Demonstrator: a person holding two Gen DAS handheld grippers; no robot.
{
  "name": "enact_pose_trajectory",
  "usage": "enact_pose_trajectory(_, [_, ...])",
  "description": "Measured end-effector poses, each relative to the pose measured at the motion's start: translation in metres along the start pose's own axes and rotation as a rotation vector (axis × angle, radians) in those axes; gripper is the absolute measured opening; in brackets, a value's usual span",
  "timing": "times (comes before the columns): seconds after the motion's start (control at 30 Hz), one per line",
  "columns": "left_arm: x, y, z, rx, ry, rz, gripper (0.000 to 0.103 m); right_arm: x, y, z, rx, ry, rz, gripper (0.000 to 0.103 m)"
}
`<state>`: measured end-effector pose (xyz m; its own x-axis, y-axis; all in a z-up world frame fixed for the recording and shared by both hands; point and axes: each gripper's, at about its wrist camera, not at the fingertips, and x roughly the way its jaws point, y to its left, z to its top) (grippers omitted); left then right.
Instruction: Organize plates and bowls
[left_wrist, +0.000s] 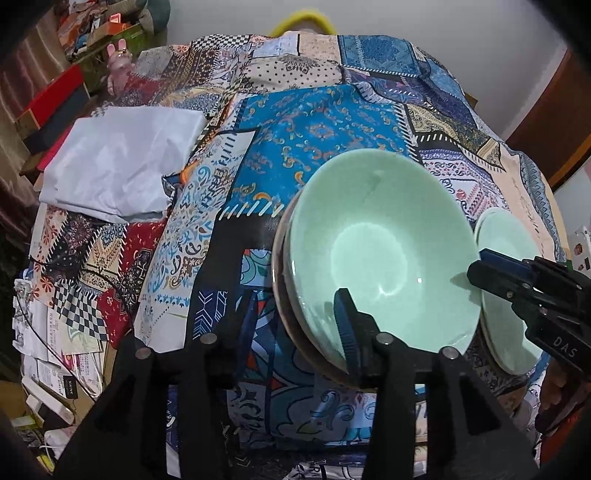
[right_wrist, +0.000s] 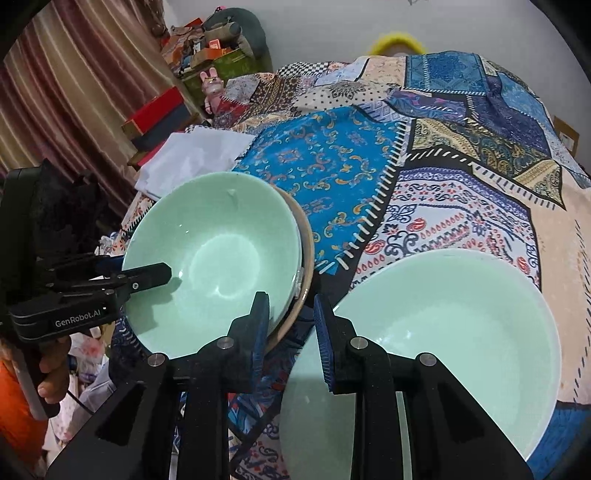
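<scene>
Item: pale green glazed ceramic bowl (left_wrist: 380, 251), nested upright in a tan-rimmed dish (right_wrist: 306, 258) on the patchwork-covered table (right_wrist: 332, 166).

Left gripper (left_wrist: 295, 310): fingers apart, straddling the bowl's near rim, one inside and one outside, neither pressing.

Right gripper (right_wrist: 290, 299): fingers nearly together at the rim of a second pale green bowl (right_wrist: 443, 332). Whether they pinched it could not be told.

Hazards: the inside finger might snag the rim on withdrawal and drag the bowl askew. The second bowl, close beside the stack, might knock it or slip.
</scene>
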<state>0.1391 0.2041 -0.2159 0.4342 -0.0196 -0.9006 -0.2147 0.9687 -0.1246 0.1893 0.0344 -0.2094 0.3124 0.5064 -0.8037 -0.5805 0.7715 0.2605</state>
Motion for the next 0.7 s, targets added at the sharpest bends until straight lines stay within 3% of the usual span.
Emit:
enact_pose_trajectory(0.37, [0.022,0.003,0.0,-0.016,0.059,-0.056,0.049,0.016,0.003,0.004,-0.003,0.027,0.001,0.027])
enact_pose_trajectory(0.7, [0.022,-0.006,-0.001,0.012,0.029,-0.067,0.044,0.029,0.009,0.009,-0.026,0.041,-0.042,0.028])
